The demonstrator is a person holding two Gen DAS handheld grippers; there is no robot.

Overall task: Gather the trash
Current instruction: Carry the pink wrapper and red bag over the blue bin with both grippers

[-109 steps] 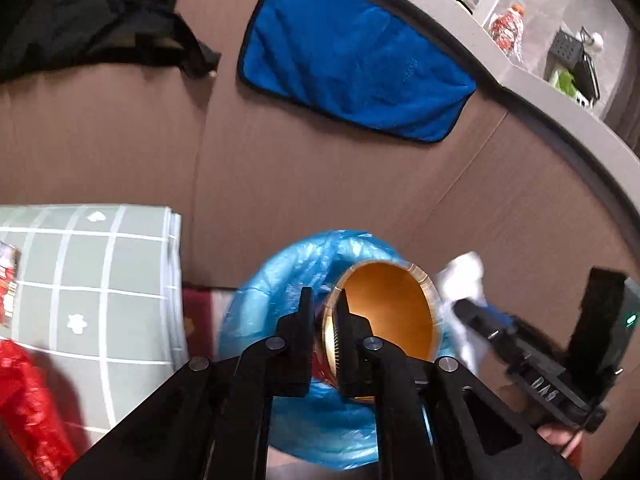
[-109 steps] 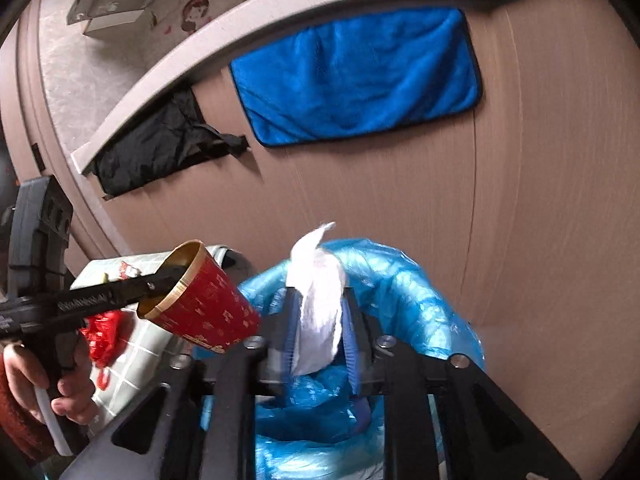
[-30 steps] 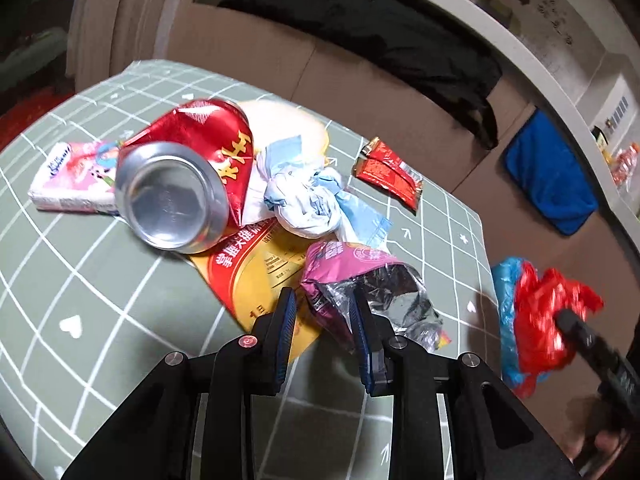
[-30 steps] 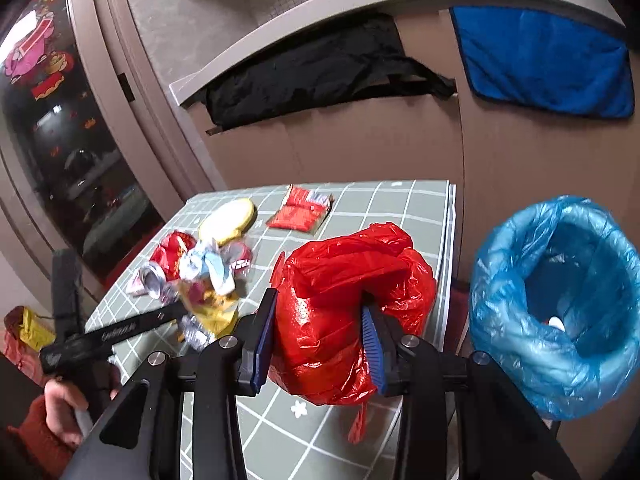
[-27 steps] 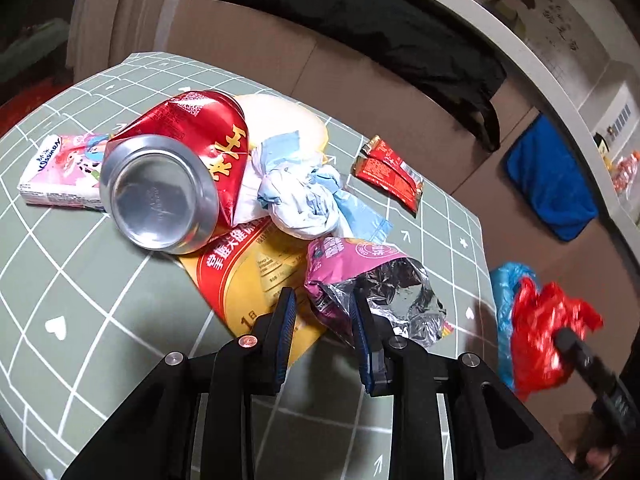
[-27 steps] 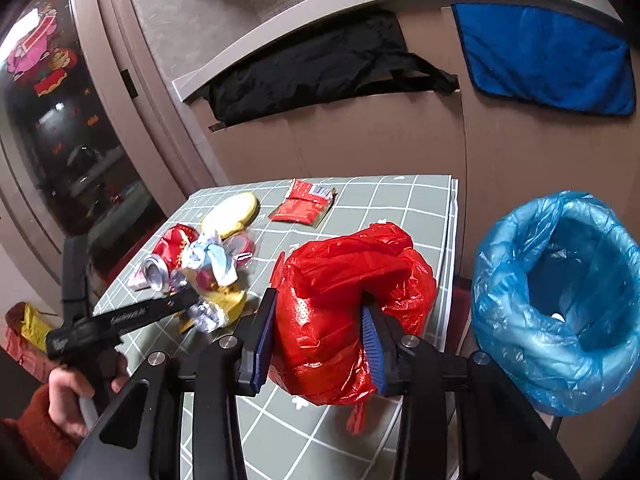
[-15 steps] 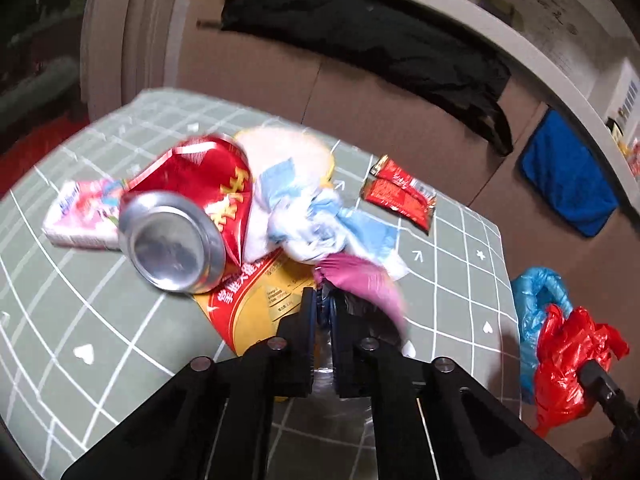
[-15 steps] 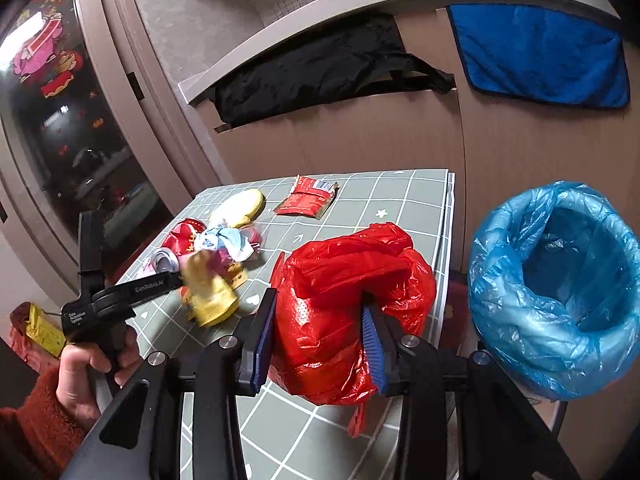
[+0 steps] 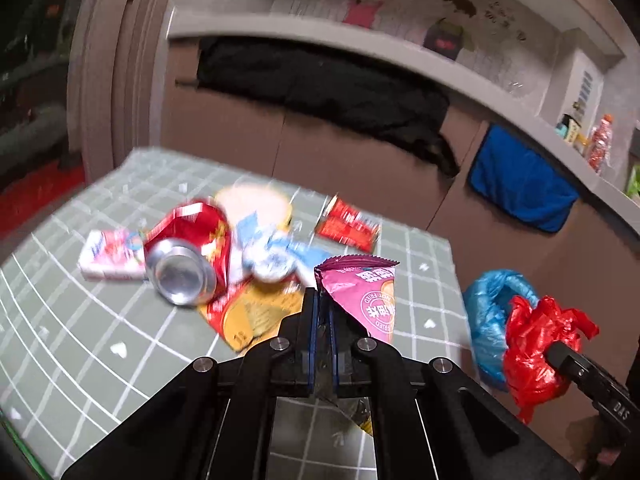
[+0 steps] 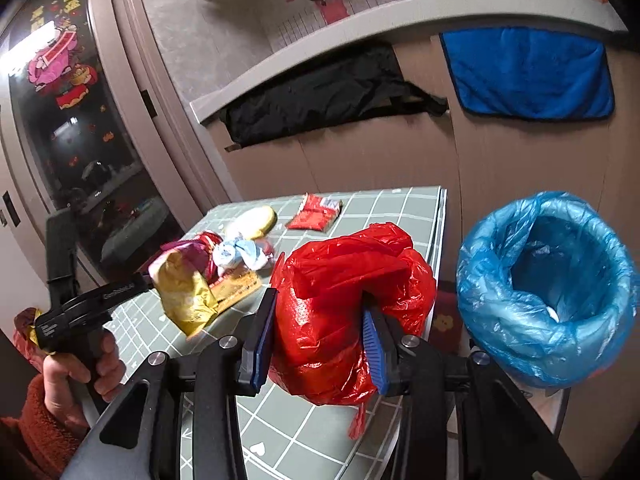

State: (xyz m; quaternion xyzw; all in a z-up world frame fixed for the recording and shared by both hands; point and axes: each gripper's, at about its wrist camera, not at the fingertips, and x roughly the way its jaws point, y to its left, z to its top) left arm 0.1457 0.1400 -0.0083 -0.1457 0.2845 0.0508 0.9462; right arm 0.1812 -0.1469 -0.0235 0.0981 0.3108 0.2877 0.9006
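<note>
My left gripper (image 9: 323,312) is pinched almost fully shut on the edge of a pink snack wrapper (image 9: 366,300), lifted clear of the bench (image 9: 80,360) with its long axis roughly upright and its torn, crumpled end hanging down. My right gripper (image 10: 320,336) stands about half open, its blue pads pressing a bunched red plastic bag (image 10: 344,304) just beside the bin. The blue-lined trash bin (image 10: 548,292) stands off the bench's end, mouth up, with what looks like a white scrap inside.
</note>
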